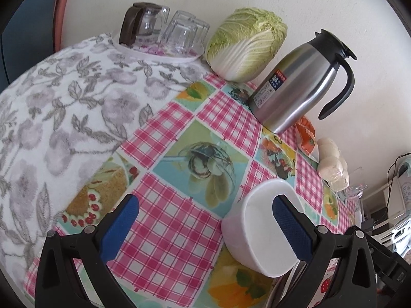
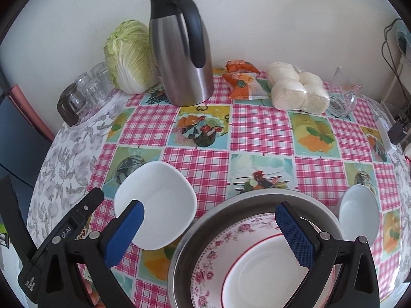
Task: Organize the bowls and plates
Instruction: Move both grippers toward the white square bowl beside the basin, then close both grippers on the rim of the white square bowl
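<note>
We see our left gripper (image 1: pixel 205 233) spread wide, white bowl (image 1: pixel 259 231) against its right finger, our right gripper (image 2: pixel 210 233) spread above stacked plates (image 2: pixel 246 264)

Pink check tablecloth (image 2: pixel 259 128), white bowls.
Square bowl (image 2: pixel 156 202) plain white; plate (image 2: pixel 221 264) rose-patterned, red-ringed; flask (image 2: pixel 179 51) silver and black.

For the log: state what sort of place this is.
Probably a home dining or kitchen table: a chequered tablecloth carries a napa cabbage, a steel thermos jug and upturned drinking glasses against a plain wall.
</note>
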A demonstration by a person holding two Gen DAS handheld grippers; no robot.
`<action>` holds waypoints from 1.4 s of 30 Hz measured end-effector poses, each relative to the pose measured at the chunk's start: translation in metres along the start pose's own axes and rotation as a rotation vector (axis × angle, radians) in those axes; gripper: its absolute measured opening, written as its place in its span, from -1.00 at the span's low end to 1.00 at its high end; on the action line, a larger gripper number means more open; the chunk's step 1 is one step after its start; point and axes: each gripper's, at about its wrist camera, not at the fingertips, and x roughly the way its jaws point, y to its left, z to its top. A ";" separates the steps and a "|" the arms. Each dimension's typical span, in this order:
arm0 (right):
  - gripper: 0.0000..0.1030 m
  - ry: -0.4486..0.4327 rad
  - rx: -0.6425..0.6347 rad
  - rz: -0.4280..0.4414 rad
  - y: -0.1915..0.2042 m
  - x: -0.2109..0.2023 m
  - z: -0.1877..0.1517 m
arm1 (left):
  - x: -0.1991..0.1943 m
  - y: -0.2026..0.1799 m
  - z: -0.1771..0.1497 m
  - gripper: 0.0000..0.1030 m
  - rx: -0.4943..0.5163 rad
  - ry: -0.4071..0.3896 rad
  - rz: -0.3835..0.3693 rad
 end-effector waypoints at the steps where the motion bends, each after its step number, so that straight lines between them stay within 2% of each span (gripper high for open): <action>1: 1.00 0.002 -0.005 -0.010 0.002 0.003 0.001 | 0.002 0.000 -0.001 1.00 -0.002 0.005 0.001; 3: 1.00 0.004 -0.008 -0.023 0.004 0.009 0.002 | 0.006 -0.001 -0.002 1.00 -0.004 0.019 -0.001; 5: 0.91 0.010 -0.007 -0.019 0.005 0.015 0.003 | 0.011 -0.002 -0.004 0.99 -0.007 0.033 -0.013; 7: 0.63 0.025 -0.002 -0.019 0.006 0.023 0.002 | 0.015 -0.004 -0.005 0.94 -0.012 0.045 -0.026; 11: 0.32 0.068 0.000 -0.002 0.010 0.040 -0.001 | 0.026 -0.007 -0.011 0.53 -0.004 0.087 -0.023; 13: 0.05 0.085 -0.006 0.004 0.013 0.048 -0.003 | 0.031 -0.008 -0.013 0.45 -0.001 0.104 -0.028; 16: -0.19 0.118 -0.001 0.027 0.015 0.058 -0.007 | 0.038 -0.008 -0.016 0.45 -0.007 0.124 -0.048; 18: -0.32 0.107 -0.036 0.005 0.020 0.059 -0.007 | 0.043 -0.007 -0.019 0.44 -0.017 0.136 -0.062; 22: -0.52 0.117 -0.054 0.017 0.026 0.064 -0.005 | 0.050 -0.007 -0.023 0.19 -0.025 0.158 -0.075; 25: -0.57 0.119 -0.081 -0.008 0.030 0.069 -0.005 | 0.054 -0.010 -0.025 0.08 -0.017 0.165 -0.084; 31: -0.78 0.146 -0.065 -0.012 0.025 0.081 -0.006 | 0.056 -0.016 -0.027 0.02 0.000 0.163 -0.078; 39: -0.79 0.145 -0.115 0.002 0.034 0.081 -0.011 | 0.056 -0.013 -0.027 -0.17 -0.013 0.162 -0.070; 42: -0.79 0.147 -0.151 0.013 0.044 0.079 -0.015 | 0.053 -0.009 -0.026 -0.27 -0.018 0.153 -0.038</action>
